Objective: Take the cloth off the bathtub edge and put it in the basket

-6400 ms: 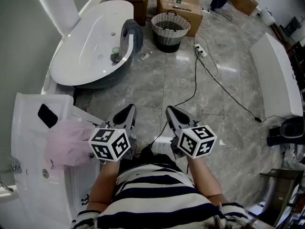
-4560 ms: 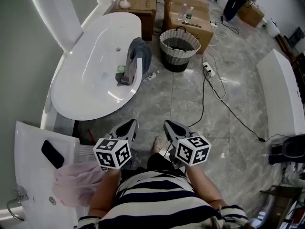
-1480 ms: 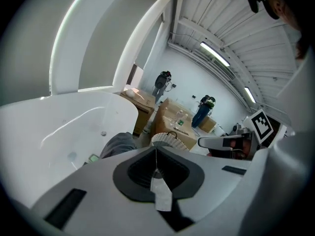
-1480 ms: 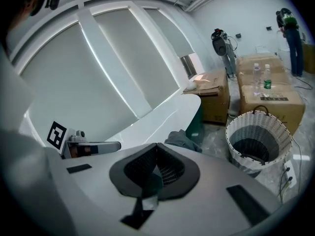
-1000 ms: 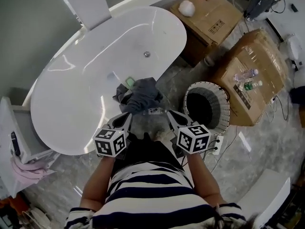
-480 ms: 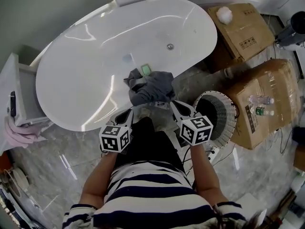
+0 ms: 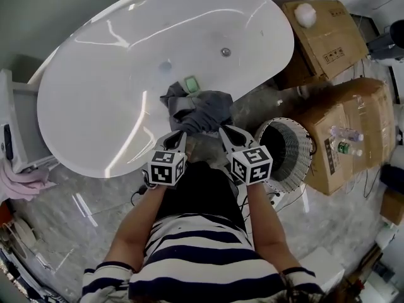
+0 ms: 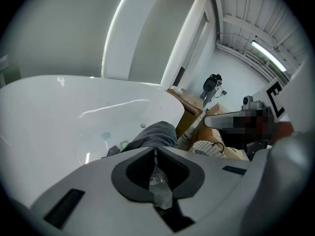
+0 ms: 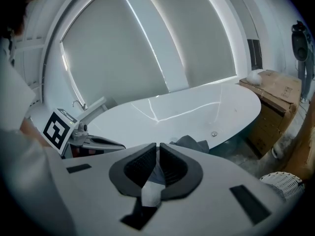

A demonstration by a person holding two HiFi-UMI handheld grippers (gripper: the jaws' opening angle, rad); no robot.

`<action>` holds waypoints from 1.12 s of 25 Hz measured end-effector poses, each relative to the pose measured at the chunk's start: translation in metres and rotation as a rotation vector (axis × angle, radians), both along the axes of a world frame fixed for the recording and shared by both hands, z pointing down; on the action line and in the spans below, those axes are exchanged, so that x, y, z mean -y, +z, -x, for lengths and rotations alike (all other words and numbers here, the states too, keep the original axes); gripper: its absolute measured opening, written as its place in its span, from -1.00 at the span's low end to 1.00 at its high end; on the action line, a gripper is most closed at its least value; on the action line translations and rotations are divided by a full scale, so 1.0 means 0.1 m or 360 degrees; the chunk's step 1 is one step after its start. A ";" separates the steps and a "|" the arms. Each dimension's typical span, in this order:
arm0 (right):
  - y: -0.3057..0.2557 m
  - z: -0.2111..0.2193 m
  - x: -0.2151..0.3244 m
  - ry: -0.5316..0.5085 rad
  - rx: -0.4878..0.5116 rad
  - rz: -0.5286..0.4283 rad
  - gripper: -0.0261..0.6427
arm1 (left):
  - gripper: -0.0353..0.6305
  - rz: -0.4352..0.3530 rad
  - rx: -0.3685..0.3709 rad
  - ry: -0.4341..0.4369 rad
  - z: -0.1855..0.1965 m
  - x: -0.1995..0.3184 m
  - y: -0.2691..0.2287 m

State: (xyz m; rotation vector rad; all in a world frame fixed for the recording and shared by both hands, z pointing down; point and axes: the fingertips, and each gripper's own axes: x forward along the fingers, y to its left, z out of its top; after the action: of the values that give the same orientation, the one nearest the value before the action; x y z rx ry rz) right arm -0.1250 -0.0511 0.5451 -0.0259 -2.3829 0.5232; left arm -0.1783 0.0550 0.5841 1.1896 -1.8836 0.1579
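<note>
A dark grey cloth point(image 7: 201, 110) hangs over the near edge of the white bathtub point(image 7: 113, 87), also seen as the cloth point(image 8: 156, 133) and the cloth point(image 9: 197, 144) in the gripper views. A woven basket point(image 7: 285, 153) stands on the floor to the right of the cloth. My left gripper point(image 7: 180, 133) and right gripper point(image 7: 222, 130) hover side by side just short of the cloth's lower edge, both shut with nothing between the jaws. Neither touches the cloth.
A small green item point(image 7: 191, 84) lies inside the tub beside the cloth. Cardboard boxes point(image 7: 322, 33) stand right of the tub; one box point(image 7: 346, 137) behind the basket carries bottles. A pink towel point(image 7: 19, 183) hangs at the far left. Cables run on the marble floor.
Both grippers have come down and closer to the cloth on the tub edge. The view has shifted, so the tub and basket sit nearer. The jaws stay shut.
</note>
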 end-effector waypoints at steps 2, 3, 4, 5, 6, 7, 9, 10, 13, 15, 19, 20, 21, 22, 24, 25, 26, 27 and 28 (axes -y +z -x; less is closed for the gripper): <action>0.09 0.08 -0.02 -0.0025 -0.0028 -0.0021 -0.84 | -0.83 0.0012 -0.0013 0.0018 0.06 0.05 0.08; 0.14 0.12 -0.02 -0.0032 -0.0039 -0.0024 -0.84 | -0.83 0.0023 -0.0023 0.0034 0.09 0.06 0.12; 0.18 0.17 -0.02 -0.0035 -0.0050 -0.0025 -0.84 | -0.83 0.0033 -0.0033 0.0052 0.12 0.06 0.16; 0.22 0.21 -0.01 -0.0035 -0.0062 -0.0027 -0.83 | -0.83 0.0042 -0.0043 0.0070 0.14 0.07 0.20; 0.27 0.25 0.00 -0.0032 -0.0077 -0.0033 -0.83 | -0.83 0.0049 -0.0053 0.0084 0.17 0.09 0.24; 0.31 0.29 0.02 -0.0031 -0.0096 -0.0043 -0.83 | -0.83 0.0056 -0.0060 0.0092 0.21 0.09 0.27; 0.40 0.37 0.04 -0.0049 -0.0145 -0.0071 -0.82 | -0.82 0.0078 -0.0060 0.0097 0.28 0.09 0.33; 0.45 0.40 0.03 -0.0074 -0.0176 -0.0081 -0.78 | -0.81 0.0089 -0.0057 0.0097 0.30 0.07 0.36; 0.60 0.46 0.02 -0.0168 -0.0275 -0.0102 -0.48 | -0.62 0.0123 -0.0083 0.0080 0.34 0.02 0.46; 0.69 0.48 0.07 -0.0201 -0.0330 -0.0132 -0.37 | -0.58 0.0145 -0.0115 0.0067 0.33 0.00 0.53; 0.84 0.57 0.23 -0.0216 -0.0417 -0.0171 -0.19 | -0.56 0.0166 -0.0157 0.0034 0.36 -0.02 0.57; 0.87 0.60 0.27 -0.0218 -0.0437 -0.0176 -0.15 | -0.56 0.0168 -0.0162 0.0032 0.37 -0.02 0.58; 0.90 0.63 0.31 -0.0217 -0.0454 -0.0180 -0.11 | -0.55 0.0170 -0.0161 0.0035 0.38 -0.02 0.59; 0.92 0.66 0.35 -0.0213 -0.0469 -0.0186 -0.09 | -0.54 0.0174 -0.0155 0.0046 0.39 -0.01 0.59; 0.95 0.72 0.43 -0.0200 -0.0490 -0.0204 -0.04 | -0.53 0.0179 -0.0136 0.0071 0.41 0.01 0.60; 0.97 0.75 0.47 -0.0191 -0.0498 -0.0218 -0.01 | -0.53 0.0178 -0.0134 0.0074 0.42 0.02 0.60; 0.98 0.78 0.51 -0.0183 -0.0509 -0.0231 0.01 | -0.53 0.0174 -0.0139 0.0069 0.43 0.02 0.60; 1.00 0.80 0.56 -0.0174 -0.0525 -0.0236 0.03 | -0.53 0.0171 -0.0147 0.0058 0.44 0.02 0.60; 1.03 0.81 0.59 -0.0167 -0.0545 -0.0231 0.05 | -0.53 0.0169 -0.0155 0.0044 0.45 0.01 0.61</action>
State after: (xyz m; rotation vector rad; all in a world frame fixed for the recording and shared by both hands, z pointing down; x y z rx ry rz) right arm -0.2061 -0.1101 0.6480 0.0033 -2.0651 0.2781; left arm -0.2234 0.0538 0.6450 1.1319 -1.7530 0.2089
